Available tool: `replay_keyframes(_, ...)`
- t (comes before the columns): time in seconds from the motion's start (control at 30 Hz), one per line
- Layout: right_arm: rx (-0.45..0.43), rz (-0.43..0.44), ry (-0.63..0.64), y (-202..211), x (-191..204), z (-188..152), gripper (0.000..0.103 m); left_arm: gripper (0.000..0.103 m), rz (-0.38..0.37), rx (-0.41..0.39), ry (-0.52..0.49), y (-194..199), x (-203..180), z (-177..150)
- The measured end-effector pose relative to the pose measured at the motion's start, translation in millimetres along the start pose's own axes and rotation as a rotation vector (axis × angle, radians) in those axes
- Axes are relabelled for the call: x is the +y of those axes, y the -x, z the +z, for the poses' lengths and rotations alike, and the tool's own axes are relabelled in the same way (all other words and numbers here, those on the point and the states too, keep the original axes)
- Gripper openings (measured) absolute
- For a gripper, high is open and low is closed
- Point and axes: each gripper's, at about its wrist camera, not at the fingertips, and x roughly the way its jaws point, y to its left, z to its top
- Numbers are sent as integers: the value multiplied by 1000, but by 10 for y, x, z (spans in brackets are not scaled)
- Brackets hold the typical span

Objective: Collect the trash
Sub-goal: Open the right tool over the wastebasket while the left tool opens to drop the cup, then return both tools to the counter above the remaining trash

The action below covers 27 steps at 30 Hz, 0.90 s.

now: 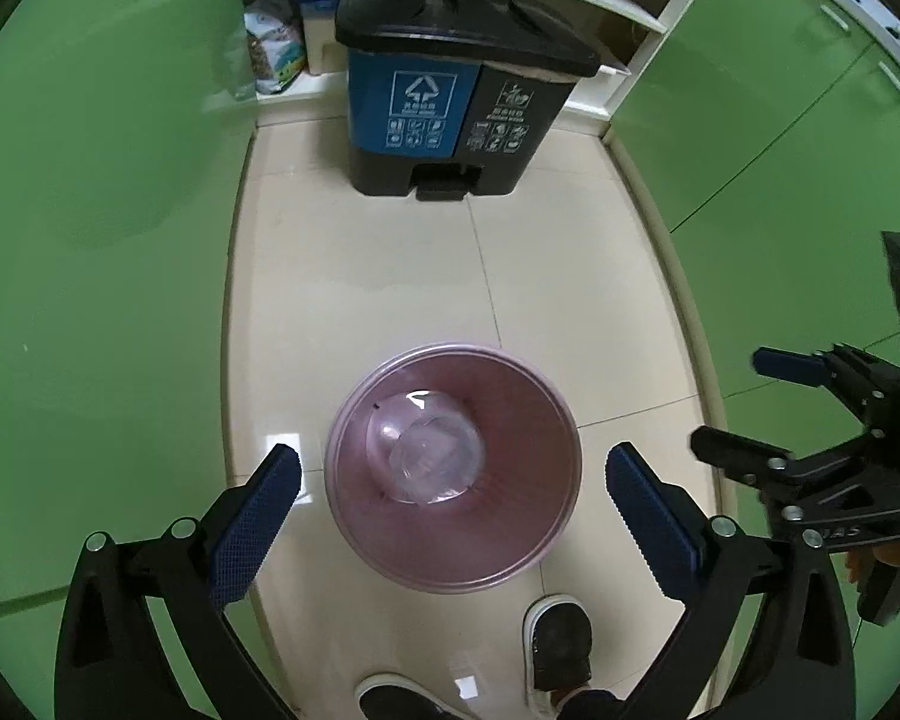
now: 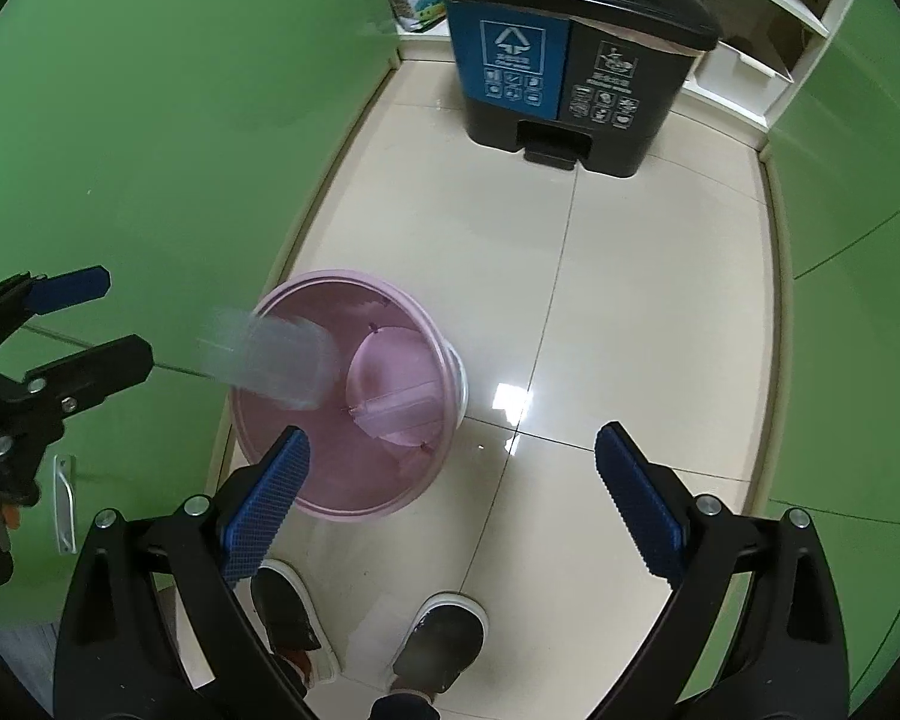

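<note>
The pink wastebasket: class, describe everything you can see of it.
The pink wastebasket is a round, open-topped bin of translucent-looking plastic, upright on the pale tiled floor beside a green cabinet front. Clear plastic containers lie inside; in the right wrist view another blurred clear container is over its rim. Neither hand-held gripper touches it.

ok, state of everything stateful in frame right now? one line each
left hand-held gripper: open, nothing between the pads
right hand-held gripper: open, empty
pink wastebasket: upright on the floor, no lid
clear plastic container: blurred, in mid-air over the wastebasket's rim
clear plastic piece: lying inside the wastebasket
two-compartment pedal bin: lids shut, pedal not pressed
</note>
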Motion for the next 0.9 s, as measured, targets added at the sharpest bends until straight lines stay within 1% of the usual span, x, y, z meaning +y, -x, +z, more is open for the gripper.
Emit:
replay_keyframes(0.23, 4, -1, -1, 17, -27, -81, 94, 97, 12, 13, 0, -12, -28, -47)
replay_keyframes(0.33, -1, 0, 5, 82, -2, -89, 94, 97, 17, 13, 3, 77, -40, -65)
replay_keyframes(0.47, -13, 2, 16, 303, 77, -68, 94, 97, 20, 14, 12, 271, -62, -90)
replay_keyframes(0.6, -32, 11, 34, 748, 195, -50, 94, 97, 13, 14, 37, 685, -114, -133)
replay_keyframes(0.63, -39, 15, 42, 936, 240, -37, 94, 97, 14, 11, 39, 820, -138, -142)
replay_keyframes(0.7, -52, 21, 56, 1233, 309, -30, 94, 97, 19, 1, 45, 1142, -192, -160)
replay_keyframes(0.73, -61, 24, 68, 1450, 358, -16, 94, 97, 23, -5, 47, 1298, -210, -166)
replay_keyframes(0.83, -86, 36, 91, 1957, 451, -2, 95, 97, 42, -35, 73, 1941, -271, -177)
replay_keyframes(0.9, -106, 44, 115, 2375, 552, 22, 96, 97, 55, -56, 87, 2301, -294, -202)
